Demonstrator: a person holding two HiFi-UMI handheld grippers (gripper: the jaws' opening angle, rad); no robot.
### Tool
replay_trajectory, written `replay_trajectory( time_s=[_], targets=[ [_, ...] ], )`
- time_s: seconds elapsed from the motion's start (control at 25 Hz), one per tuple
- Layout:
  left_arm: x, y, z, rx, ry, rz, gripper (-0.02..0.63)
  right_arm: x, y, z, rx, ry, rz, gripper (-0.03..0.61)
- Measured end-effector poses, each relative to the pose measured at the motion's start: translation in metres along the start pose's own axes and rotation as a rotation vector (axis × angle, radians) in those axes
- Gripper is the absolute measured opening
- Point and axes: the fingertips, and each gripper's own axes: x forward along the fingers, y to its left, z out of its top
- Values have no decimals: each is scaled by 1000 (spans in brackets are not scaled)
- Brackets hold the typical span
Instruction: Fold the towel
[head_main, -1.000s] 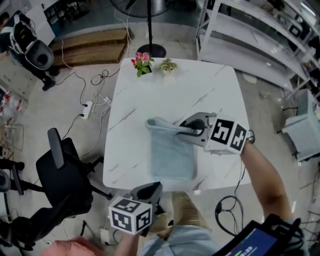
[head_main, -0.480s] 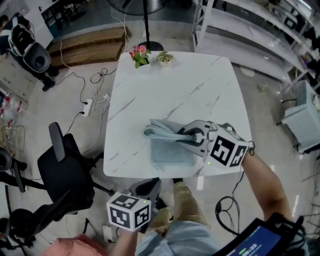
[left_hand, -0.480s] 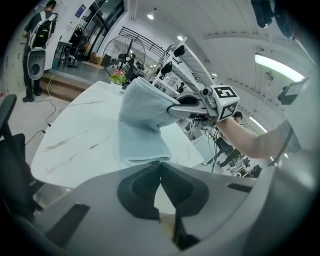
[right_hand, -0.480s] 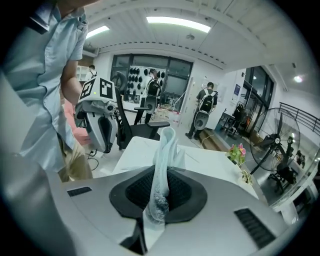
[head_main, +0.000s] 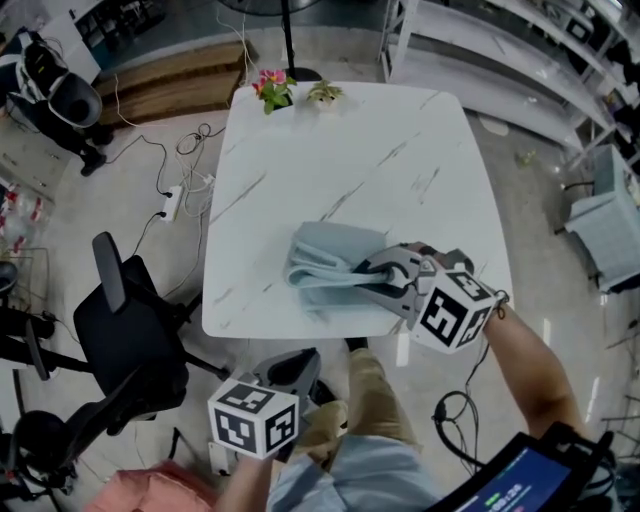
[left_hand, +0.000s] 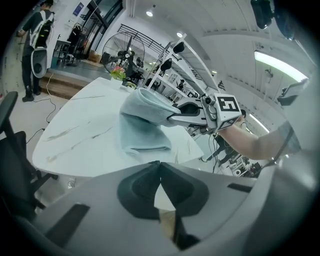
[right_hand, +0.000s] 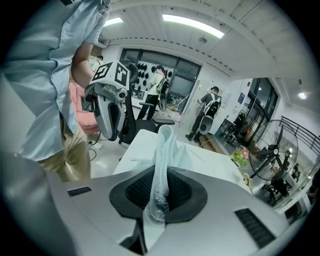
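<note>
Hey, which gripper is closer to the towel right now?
Right. The right gripper pinches the towel between its fingers; the left gripper, shut and empty, hangs off the table edge, apart from the towel.

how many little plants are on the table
2. Both stand at the table's far edge: a pink-flowered plant and, just right of it, a small green plant. The bunched towel could hide little; no third shows.
</note>
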Motion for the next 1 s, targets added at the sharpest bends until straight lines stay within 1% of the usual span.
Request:
replay_trajectory(
  time_s=[0.64,0.88,0.96,1.0],
  targets=[
    [11,12,-24,-26,48,11,8,40,37,-51,-174,101,-43,60],
    [17,16,-23,-31,46,9,8,56,53,-67,-182,134,-26,58],
    [20,15,-20,-26,42,3,8,57,52,-67,-148,132,-37,66],
    [21,14,-18,-23,41,0,8,56,51,-66,-110,128,-36,82]
  ],
)
